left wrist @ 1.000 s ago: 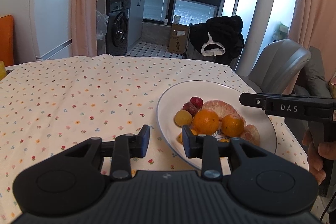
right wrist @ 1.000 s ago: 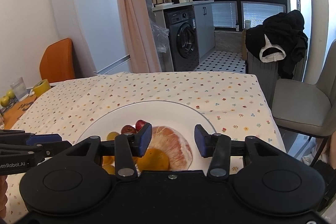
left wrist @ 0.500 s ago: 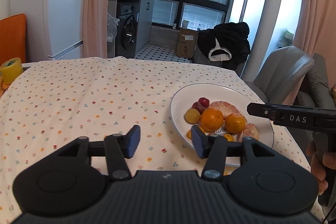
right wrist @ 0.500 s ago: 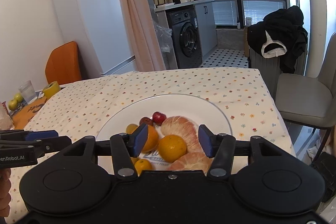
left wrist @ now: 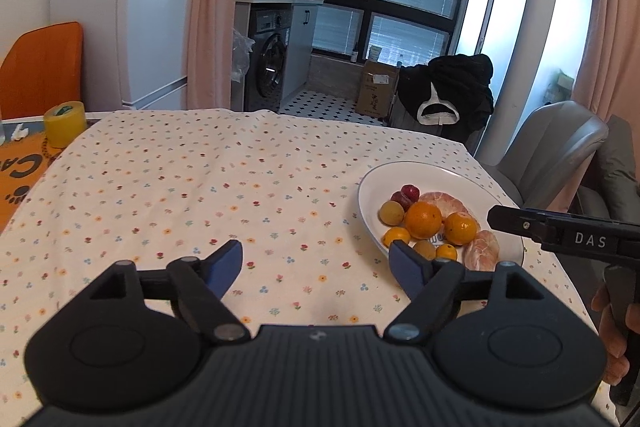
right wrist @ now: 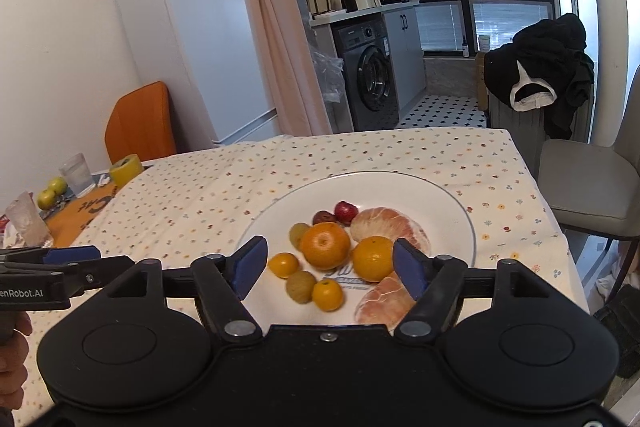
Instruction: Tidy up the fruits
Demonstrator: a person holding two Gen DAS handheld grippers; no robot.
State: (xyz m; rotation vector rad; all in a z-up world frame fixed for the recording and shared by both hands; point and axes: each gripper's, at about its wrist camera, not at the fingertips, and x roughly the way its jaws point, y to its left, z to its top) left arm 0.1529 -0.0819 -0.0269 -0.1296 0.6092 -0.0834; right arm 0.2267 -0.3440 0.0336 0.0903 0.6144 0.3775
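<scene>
White plate [right wrist: 448, 203] of fruit, grippers [right wrist: 326, 265] agape

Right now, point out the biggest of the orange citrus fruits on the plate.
The orange at the middle of the plate, just left of the second-largest orange. The three others nearer the camera are much smaller.

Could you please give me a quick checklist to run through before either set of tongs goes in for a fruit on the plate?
1. Right tongs open and empty: ok.
2. Left tongs open and empty: ok, over the tablecloth beside the plate.
3. All fruit inside the plate rim: ok.
4. A fruit free to pinch: ok, the large orange has gaps on its sides.
5. Small fruits tightly packed: not ok, the small orange touches a yellow-green fruit.
6. Where fruits should go: cannot tell, no second container in view.
</scene>
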